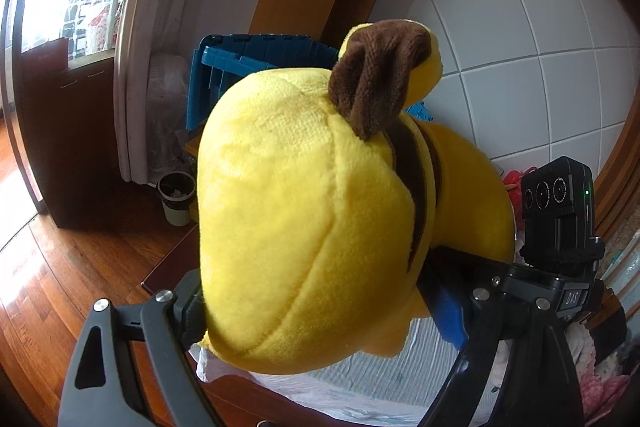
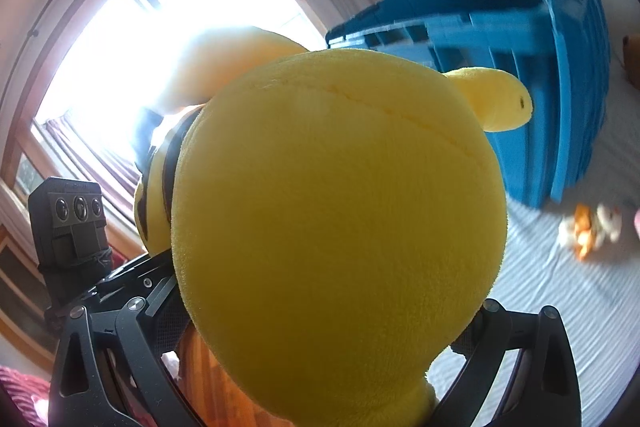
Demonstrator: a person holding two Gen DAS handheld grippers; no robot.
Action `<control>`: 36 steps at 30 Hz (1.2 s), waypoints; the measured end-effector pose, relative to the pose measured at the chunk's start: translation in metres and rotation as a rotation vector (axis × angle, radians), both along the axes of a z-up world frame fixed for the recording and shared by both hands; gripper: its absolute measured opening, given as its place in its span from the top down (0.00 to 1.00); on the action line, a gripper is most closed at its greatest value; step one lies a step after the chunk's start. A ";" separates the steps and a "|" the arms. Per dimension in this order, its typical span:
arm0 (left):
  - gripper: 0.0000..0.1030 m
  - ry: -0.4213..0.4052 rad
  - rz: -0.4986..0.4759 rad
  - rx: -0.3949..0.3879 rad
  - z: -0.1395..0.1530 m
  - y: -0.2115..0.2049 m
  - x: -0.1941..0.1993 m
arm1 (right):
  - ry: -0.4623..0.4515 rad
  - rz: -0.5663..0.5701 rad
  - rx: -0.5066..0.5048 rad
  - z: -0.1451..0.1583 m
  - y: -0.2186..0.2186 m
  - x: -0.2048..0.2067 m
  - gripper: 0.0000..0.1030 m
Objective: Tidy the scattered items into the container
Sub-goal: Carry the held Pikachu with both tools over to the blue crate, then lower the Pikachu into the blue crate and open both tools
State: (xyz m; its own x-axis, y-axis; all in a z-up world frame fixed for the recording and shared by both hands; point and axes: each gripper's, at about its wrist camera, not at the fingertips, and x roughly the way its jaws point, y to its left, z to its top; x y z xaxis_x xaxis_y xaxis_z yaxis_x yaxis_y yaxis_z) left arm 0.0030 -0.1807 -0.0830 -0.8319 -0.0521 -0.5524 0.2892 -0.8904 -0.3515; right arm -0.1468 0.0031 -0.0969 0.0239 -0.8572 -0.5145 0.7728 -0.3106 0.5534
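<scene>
Both grippers, left gripper (image 1: 308,307) and right gripper (image 2: 328,311), are clamping one large yellow plush toy (image 1: 304,227) aloft, near the blue plastic crate (image 2: 520,75). Lifting evenly matters; loosening either side early risks dropping it.

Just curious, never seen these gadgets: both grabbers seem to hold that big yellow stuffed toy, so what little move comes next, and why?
Probably carry the yellow plush toy toward the blue crate. The left gripper and right gripper both clamp it, and the crate is ahead.
</scene>
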 end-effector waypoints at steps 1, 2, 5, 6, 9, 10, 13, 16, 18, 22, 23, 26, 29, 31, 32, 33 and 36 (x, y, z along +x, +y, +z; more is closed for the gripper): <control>0.13 0.006 -0.015 0.001 0.002 -0.007 -0.006 | 0.006 -0.012 0.000 0.003 -0.005 -0.004 0.02; 0.13 0.011 -0.031 0.001 0.003 -0.012 -0.012 | 0.011 -0.025 0.000 0.005 -0.009 -0.007 0.02; 0.13 0.024 -0.090 -0.006 0.006 -0.029 -0.028 | 0.028 -0.074 -0.001 0.011 -0.021 -0.015 0.02; 0.13 0.027 -0.112 -0.008 0.008 -0.035 -0.034 | 0.031 -0.096 -0.003 0.013 -0.025 -0.016 0.02; 0.13 0.037 -0.198 -0.023 0.016 -0.057 -0.051 | 0.041 -0.171 -0.014 0.018 -0.036 -0.018 0.02; 0.13 0.041 -0.227 -0.031 0.019 -0.064 -0.056 | 0.045 -0.200 -0.020 0.020 -0.040 -0.018 0.02; 0.13 0.059 -0.306 -0.046 0.029 -0.083 -0.070 | 0.059 -0.285 -0.040 0.027 -0.052 -0.017 0.02; 0.13 0.076 -0.375 -0.050 0.038 -0.101 -0.085 | 0.078 -0.357 -0.048 0.036 -0.062 -0.015 0.02; 0.13 0.090 -0.412 -0.052 0.043 -0.112 -0.097 | 0.093 -0.401 -0.049 0.041 -0.068 -0.015 0.02; 0.13 0.121 -0.462 -0.053 0.054 -0.131 -0.126 | 0.119 -0.461 -0.055 0.054 -0.078 -0.027 0.02; 0.13 0.129 -0.470 -0.054 0.059 -0.129 -0.134 | 0.129 -0.472 -0.055 0.058 -0.079 -0.031 0.02; 0.13 0.153 -0.485 -0.060 0.067 -0.131 -0.157 | 0.158 -0.496 -0.061 0.066 -0.086 -0.049 0.02; 0.12 0.170 -0.489 -0.070 0.074 -0.133 -0.183 | 0.187 -0.505 -0.076 0.075 -0.087 -0.076 0.02; 0.12 0.176 -0.489 -0.077 0.077 -0.133 -0.204 | 0.194 -0.507 -0.085 0.078 -0.089 -0.094 0.02; 0.12 0.178 -0.489 -0.080 0.079 -0.133 -0.214 | 0.196 -0.508 -0.088 0.079 -0.090 -0.105 0.02; 0.12 0.180 -0.489 -0.083 0.080 -0.133 -0.224 | 0.200 -0.510 -0.092 0.080 -0.091 -0.116 0.02; 0.12 0.178 -0.486 -0.088 0.082 -0.134 -0.255 | 0.206 -0.508 -0.102 0.081 -0.093 -0.147 0.02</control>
